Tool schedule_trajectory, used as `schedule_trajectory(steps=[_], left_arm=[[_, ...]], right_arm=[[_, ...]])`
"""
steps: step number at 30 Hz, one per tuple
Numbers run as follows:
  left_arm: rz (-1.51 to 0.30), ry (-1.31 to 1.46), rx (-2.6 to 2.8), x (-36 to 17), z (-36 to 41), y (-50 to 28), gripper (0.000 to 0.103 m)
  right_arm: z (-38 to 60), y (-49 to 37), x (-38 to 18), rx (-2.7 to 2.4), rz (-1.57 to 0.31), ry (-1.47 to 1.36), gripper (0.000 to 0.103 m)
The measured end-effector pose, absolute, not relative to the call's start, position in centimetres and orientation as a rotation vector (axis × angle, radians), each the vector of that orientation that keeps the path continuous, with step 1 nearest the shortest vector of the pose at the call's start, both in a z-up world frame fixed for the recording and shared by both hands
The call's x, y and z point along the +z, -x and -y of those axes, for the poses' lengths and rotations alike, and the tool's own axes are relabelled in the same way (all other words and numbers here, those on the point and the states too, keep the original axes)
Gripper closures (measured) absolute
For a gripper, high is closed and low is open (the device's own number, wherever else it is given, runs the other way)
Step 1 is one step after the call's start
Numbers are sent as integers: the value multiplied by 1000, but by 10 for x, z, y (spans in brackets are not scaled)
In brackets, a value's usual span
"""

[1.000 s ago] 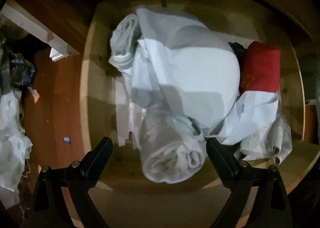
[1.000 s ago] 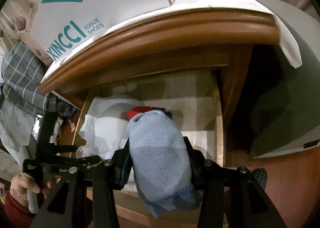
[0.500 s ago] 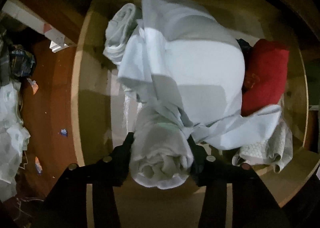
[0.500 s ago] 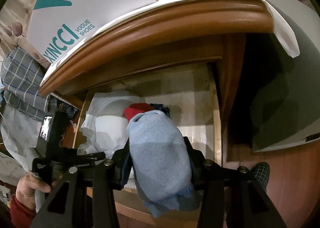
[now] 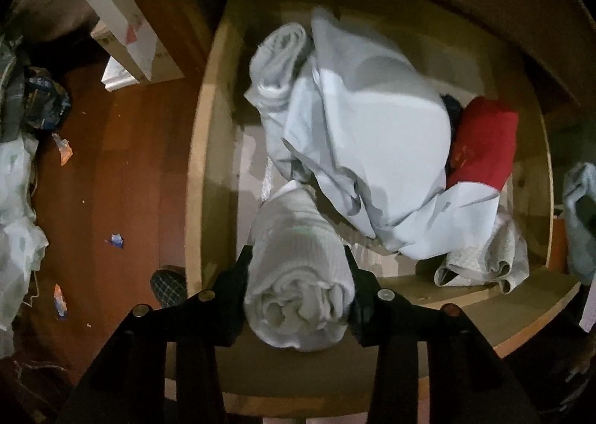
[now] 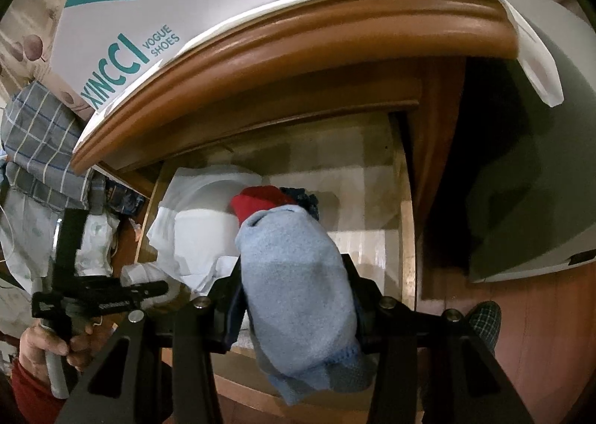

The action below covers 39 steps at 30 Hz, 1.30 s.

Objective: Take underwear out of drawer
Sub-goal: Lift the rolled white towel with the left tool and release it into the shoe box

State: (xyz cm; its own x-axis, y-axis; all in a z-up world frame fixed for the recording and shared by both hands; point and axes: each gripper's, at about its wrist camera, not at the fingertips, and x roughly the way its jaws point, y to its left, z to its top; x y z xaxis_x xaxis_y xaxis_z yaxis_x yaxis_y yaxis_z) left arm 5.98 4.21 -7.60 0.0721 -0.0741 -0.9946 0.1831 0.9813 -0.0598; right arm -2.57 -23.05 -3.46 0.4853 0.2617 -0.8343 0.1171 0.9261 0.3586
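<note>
The drawer point(image 5: 208, 148) was pale bare wood with a matt finish, while the cabinet top point(image 6: 335, 40) was reddish wood, smooth and glossy with varnish. The rolled white garment point(image 5: 298, 275) was soft ribbed knit cloth. The blue roll point(image 6: 298, 297) looked like fleecy, slightly fuzzy cloth. Each gripper point(image 5: 298, 297) was matt black plastic with small shiny metal screws. The shoebox point(image 6: 156, 7) was smooth white cardboard.
</note>
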Motion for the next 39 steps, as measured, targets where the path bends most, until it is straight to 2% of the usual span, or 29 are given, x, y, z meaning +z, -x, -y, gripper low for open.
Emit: schedule_trajectory(steps=[7, 15, 29, 39], left_arm=[[-1381, -87, -201, -46, -46, -52, 64], [-1275, 41, -250, 5, -67, -35, 64], [-927, 35, -331, 201, -77, -54, 64], [-897, 38, -412, 258, -26, -123, 64]], right_arm=[[233, 28, -42, 56, -1094, -349, 57], [230, 28, -44, 52, -1105, -307, 57], [229, 29, -46, 18, -1123, -265, 57], [227, 27, -49, 11, -1137, -241, 57]])
